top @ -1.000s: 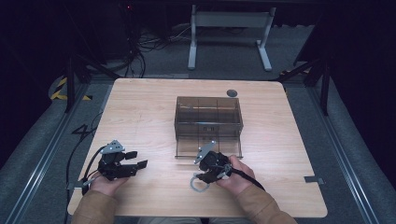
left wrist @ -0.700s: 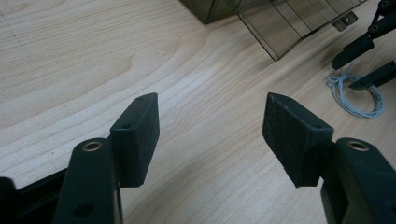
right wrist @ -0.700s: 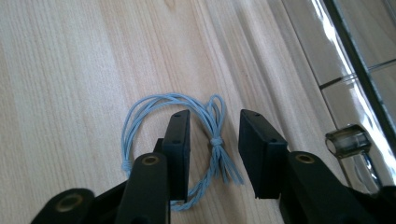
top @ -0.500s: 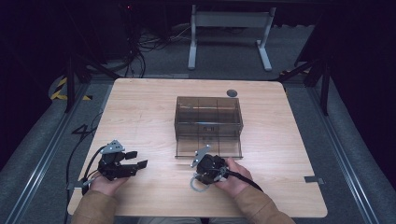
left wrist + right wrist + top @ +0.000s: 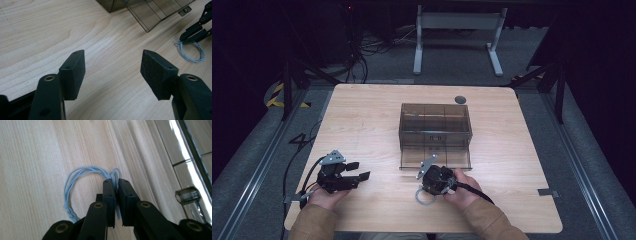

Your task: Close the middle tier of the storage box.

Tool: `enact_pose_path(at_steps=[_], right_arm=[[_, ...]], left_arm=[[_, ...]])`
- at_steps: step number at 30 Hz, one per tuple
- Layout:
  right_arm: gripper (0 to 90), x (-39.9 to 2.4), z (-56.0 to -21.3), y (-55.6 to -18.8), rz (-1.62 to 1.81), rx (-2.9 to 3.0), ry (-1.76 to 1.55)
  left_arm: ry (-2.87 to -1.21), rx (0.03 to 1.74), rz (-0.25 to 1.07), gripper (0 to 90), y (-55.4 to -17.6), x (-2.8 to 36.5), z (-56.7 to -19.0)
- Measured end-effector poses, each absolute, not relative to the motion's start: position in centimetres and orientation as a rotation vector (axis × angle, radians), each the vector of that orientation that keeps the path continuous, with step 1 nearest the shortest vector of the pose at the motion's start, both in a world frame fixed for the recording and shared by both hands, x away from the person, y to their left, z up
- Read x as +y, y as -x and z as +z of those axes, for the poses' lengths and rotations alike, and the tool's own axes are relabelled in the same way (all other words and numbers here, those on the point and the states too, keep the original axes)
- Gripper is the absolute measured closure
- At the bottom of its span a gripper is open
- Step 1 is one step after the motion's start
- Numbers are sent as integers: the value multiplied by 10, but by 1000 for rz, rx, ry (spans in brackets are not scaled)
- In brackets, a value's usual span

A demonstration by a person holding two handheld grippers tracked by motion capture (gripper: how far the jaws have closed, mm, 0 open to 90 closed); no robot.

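Your right gripper (image 5: 116, 195) has just been closing and now pinches one side of the coiled pale blue cord (image 5: 75, 180), which lies flat on the table (image 5: 362, 115) near its front edge, just in front of the smoky clear organizer box (image 5: 435, 125). The loop spreads away from the box. Your left gripper (image 5: 112, 67), jaws wide apart and empty, sits well apart toward the front left corner.

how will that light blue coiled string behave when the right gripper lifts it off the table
The thin light blue coil of string will probably go floppy and sag into a hanging loop, since only one side sits between the jaws of the right gripper, which have just been closing on it. It looks very light. The knotted, twisted end may keep the strands together, though a loose strand could slip.
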State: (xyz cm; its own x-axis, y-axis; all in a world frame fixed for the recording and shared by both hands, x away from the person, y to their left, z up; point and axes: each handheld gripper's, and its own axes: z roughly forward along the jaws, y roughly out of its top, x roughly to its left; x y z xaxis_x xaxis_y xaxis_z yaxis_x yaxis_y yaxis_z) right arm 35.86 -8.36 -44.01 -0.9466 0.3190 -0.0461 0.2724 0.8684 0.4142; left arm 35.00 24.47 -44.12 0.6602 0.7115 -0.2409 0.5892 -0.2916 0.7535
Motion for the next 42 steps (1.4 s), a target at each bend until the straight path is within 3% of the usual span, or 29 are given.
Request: enact_pose_path(at_steps=[11,42], right_arm=[[861,-79,-438,-355,603,2924,-417],[861,-94,-380,-348,747,2829,-400]], left_arm=[[-1991,1012,175,375,-350,245,-441],[-1993,1034,183,375,-345,250,-443]])
